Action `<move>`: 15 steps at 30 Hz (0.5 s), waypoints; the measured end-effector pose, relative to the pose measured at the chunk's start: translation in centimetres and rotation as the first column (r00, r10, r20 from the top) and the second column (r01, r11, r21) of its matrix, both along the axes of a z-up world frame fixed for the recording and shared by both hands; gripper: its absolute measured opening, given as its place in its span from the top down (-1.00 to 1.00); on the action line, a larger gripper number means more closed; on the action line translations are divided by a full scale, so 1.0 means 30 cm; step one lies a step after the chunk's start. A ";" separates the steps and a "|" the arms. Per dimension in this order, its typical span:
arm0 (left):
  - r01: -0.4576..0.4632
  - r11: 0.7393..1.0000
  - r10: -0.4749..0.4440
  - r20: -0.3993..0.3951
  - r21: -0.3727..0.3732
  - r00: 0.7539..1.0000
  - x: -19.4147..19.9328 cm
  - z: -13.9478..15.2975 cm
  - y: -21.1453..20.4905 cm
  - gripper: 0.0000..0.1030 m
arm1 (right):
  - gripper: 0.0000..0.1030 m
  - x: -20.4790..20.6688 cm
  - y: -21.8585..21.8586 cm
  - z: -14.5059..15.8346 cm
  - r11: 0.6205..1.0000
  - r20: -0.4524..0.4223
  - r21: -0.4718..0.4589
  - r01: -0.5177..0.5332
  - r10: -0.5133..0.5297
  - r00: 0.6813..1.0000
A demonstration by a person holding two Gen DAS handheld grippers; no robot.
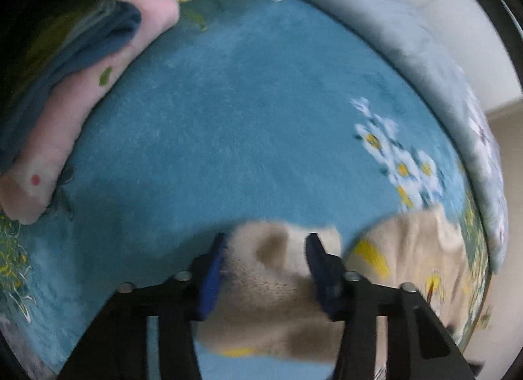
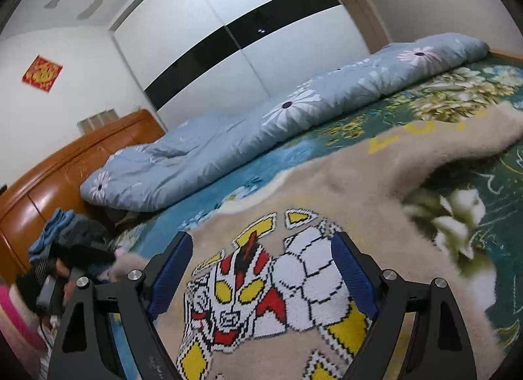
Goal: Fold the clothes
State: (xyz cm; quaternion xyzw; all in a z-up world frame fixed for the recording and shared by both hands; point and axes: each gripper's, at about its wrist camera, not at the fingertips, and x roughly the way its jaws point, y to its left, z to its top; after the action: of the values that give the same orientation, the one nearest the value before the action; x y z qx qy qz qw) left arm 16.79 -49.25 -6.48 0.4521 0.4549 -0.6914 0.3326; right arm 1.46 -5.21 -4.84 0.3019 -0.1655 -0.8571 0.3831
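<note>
A beige knitted sweater (image 2: 343,184) with a red, white and yellow cartoon hero on its front lies spread on the bed. My right gripper (image 2: 261,242) is open just above the picture, with nothing between its blue pads. In the left wrist view a bunched part of the same beige sweater (image 1: 271,269) sits between the blue pads of my left gripper (image 1: 266,242), which is shut on it and holds it over the blue blanket (image 1: 228,102). More of the sweater hangs to the right there.
A pink folded garment (image 1: 65,125) with a dark blue one (image 1: 91,40) on it lies at the left. A rolled grey-blue floral duvet (image 2: 261,118) runs along the bed's far side. A wooden headboard (image 2: 65,164) and a white wardrobe (image 2: 228,37) stand behind. A clothes pile (image 2: 65,236) lies at left.
</note>
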 end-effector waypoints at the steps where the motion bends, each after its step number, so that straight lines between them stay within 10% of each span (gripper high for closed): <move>1: 0.025 1.000 -0.025 -0.027 -0.017 0.999 0.024 0.016 0.035 0.17 | -0.70 -0.005 0.006 -0.003 1.000 0.007 -0.007 0.009 -0.009 1.000; 8: 0.171 0.985 -0.174 -0.181 -0.035 0.968 0.198 0.004 0.329 0.17 | -0.70 -0.014 -0.027 -0.028 1.000 0.062 0.014 -0.027 0.026 0.998; 15: 0.185 0.974 -0.196 -0.079 -0.132 0.977 0.185 -0.041 0.444 0.17 | -0.70 -0.041 -0.071 -0.099 0.987 0.194 0.141 -0.074 0.046 0.980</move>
State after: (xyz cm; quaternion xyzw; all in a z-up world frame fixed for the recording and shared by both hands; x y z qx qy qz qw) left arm 22.36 -35.93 -7.72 0.4399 0.3802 -0.7672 0.2709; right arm 0.22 -7.34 -7.81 0.4149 -0.1286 -0.8223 0.3678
